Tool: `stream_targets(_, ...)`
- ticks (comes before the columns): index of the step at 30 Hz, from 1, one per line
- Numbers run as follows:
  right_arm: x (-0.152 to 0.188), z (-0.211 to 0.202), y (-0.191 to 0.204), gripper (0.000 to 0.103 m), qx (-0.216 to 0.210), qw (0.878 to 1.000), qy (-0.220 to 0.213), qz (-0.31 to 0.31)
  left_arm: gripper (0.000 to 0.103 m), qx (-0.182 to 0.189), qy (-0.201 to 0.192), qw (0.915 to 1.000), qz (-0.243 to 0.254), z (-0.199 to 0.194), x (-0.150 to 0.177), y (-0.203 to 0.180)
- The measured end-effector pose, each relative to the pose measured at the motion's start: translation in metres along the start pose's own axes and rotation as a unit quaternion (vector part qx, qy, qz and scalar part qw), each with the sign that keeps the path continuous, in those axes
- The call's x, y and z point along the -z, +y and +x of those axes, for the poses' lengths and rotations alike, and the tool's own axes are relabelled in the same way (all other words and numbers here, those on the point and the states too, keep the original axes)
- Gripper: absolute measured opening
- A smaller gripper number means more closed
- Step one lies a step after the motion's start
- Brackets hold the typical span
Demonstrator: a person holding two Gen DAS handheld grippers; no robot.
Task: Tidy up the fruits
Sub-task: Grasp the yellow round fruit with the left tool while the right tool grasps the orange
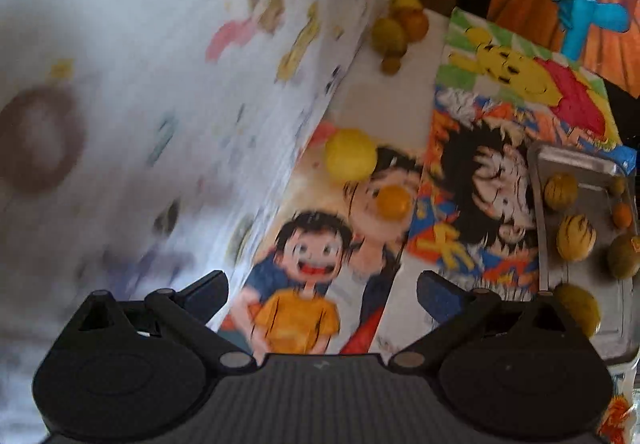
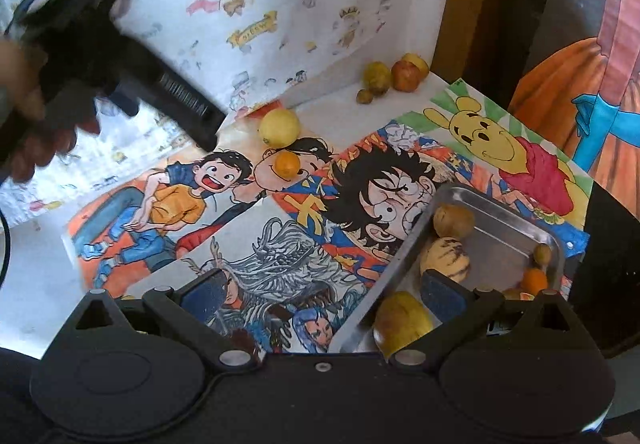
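both tools (image 1: pixel 322 294) (image 2: pixel 322 294) gape empty; lemon (image 2: pixel 279 127) touches orange (image 2: pixel 288 164).

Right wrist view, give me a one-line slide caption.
Open right gripper over a metal tray of fruit; lemon and orange wait on cartoon posters.

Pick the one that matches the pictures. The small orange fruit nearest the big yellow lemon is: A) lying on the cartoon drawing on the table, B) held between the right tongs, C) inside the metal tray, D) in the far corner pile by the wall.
A: the small orange fruit lies on the cartoon drawing beside the lemon, outside the metal tray, and the right tongs are open and empty.
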State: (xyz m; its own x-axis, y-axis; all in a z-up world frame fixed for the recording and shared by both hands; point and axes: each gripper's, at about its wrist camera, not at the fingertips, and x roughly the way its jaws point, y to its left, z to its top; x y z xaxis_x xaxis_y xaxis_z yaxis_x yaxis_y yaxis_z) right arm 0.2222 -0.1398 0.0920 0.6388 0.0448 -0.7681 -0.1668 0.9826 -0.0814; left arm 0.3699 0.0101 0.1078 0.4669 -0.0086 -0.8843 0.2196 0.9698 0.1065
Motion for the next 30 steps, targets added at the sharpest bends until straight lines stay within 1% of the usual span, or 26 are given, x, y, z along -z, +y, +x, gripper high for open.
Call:
stream_targets(4,0.002,0.022,0.003,0.102,0.007,1.0,0.004,-0.008,0.102,0.018,-0.01,0.9997,0.01,0.014,-0.019,-0.001)
stream_targets(8,0.0,0.039,0.005,0.102,0.013,0.999,-0.001,-0.033,0.102,0.038,-0.015,0.999,0.019,0.032,-0.04,-0.004)
stream_targets(10,-0.002,0.047,0.004,0.102,0.012,0.999,-0.001,-0.037,0.102,0.041,-0.014,0.9989,0.019,0.041,-0.048,-0.006)
stream_targets(15,-0.009,0.065,0.004,0.102,-0.002,1.0,0.006,-0.029,0.102,0.051,0.0,0.9985,0.018,0.064,-0.065,-0.005)
stream_targets(19,-0.013,0.08,0.006,0.102,-0.005,0.999,0.012,-0.034,0.102,0.073,0.016,0.9971,0.015,0.079,-0.077,-0.002)
stream_targets(21,-0.016,0.09,0.007,0.1,-0.003,0.999,0.02,-0.036,0.102,0.082,0.021,0.9963,0.012,0.085,-0.081,-0.002)
stream_targets(23,-0.019,0.099,0.007,0.098,-0.001,0.999,0.025,-0.037,0.102,0.078,0.022,0.9967,0.01,0.089,-0.085,-0.002)
stream_targets(26,-0.025,0.113,0.007,0.096,0.0,0.999,0.024,-0.029,0.102,0.036,0.031,0.9987,0.02,0.097,-0.088,-0.007)
stream_targets(27,-0.027,0.117,0.006,0.095,0.0,0.999,0.024,-0.024,0.102,0.029,0.033,0.9988,0.023,0.099,-0.089,-0.009)
stream_targets(30,-0.033,0.13,0.008,0.092,0.002,1.0,0.023,-0.008,0.099,0.028,0.035,0.9982,0.039,0.105,-0.09,-0.013)
